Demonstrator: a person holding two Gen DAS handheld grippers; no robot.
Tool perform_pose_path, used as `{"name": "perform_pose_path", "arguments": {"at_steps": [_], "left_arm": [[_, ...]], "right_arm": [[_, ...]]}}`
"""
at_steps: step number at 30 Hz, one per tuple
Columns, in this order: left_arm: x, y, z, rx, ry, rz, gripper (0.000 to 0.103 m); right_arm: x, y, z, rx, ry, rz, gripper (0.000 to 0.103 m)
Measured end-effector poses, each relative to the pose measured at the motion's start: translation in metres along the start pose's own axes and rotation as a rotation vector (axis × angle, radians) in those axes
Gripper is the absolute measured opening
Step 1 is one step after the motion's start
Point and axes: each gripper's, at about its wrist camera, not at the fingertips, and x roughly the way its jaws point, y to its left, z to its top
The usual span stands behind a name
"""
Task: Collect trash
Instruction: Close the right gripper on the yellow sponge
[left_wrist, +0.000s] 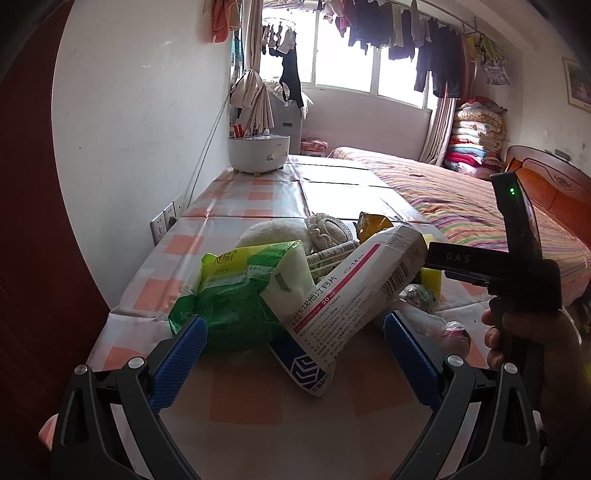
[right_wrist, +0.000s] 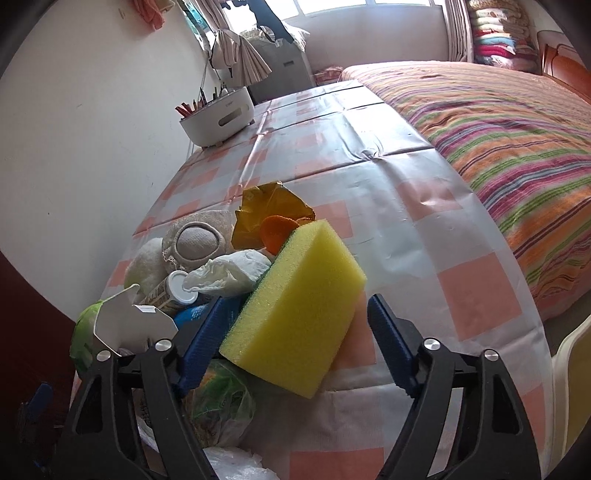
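A heap of trash sits on the near end of the bench (right_wrist: 424, 221), which wears a glossy cloth checked in peach and white and runs along the wall beside a bed (right_wrist: 498, 122) with a striped cover. In the left wrist view the left gripper (left_wrist: 295, 343) hangs low over the heap with its jaws spread wide and nothing pressed between the blue pads; a tilted white medicine box (left_wrist: 354, 291) with a pink stripe leans in the gap, and a green wrapper (left_wrist: 229, 291) lies just beside the left pad. Behind them is a pale round plush piece (left_wrist: 321, 230) and a crumpled amber wrapper (left_wrist: 371, 223). The right gripper (right_wrist: 291, 336) straddles a yellow sponge (right_wrist: 295, 306) with a green scouring face — the sponge lies tilted on top of the pile, between the jaws. The left pad looks to be against its green side, while the right pad stands clear of it, so the jaws are apart and not clamped. Near the sponge are a wad of white plastic (right_wrist: 229, 273), a small bottle with a white cap (right_wrist: 181, 288) and an orange scrap (right_wrist: 277, 229). Farther along the bench, against the wall, stands a white round tub (right_wrist: 218, 118) holding pens — well apart from the heap.
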Motion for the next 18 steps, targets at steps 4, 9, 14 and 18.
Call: {"name": "perform_pose_path", "arguments": {"at_steps": [4,9,14,18], "left_arm": [[0.001,0.0,0.0,0.002,0.004,-0.004,0.094],[0.002,-0.001,-0.001,0.006,0.004,-0.01,0.094],[0.005,-0.003,0.0,0.016,0.008,-0.023,0.094],[0.004,-0.008,0.0,0.028,0.002,-0.038,0.094]], "right_arm": [[0.0,-0.003,-0.001,-0.003,-0.006,0.016,0.055],[-0.006,-0.005,-0.004,-0.012,-0.022,0.023,0.047],[-0.018,-0.013,-0.007,-0.006,-0.056,0.025,0.042],[-0.032,-0.018,-0.009,0.003,-0.087,0.037,0.041]]}}
